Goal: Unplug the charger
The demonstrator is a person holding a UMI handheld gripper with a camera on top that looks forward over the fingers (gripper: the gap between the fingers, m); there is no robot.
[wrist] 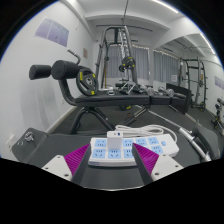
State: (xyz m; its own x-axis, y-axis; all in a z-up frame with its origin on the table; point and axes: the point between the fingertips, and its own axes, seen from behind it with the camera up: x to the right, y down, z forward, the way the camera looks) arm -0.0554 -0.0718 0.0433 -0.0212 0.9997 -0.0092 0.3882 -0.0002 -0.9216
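White plastic fills the gap ahead of you: a long white power strip with blue-marked sockets [118,149] lies just beyond your fingertips, its long axis running crosswise to the jaws. Your gripper [110,168] is released, purple pads [76,160] spread wide, nothing between them yet. On the strip's right end, off toward your right finger, sits what looks like a white charger block [160,146], its white cable [130,129] looping away behind. That's your target, so I'd judge you need to swing right and close in. Beyond it all stands a black weight bench [100,95] and a grey rack [122,55].
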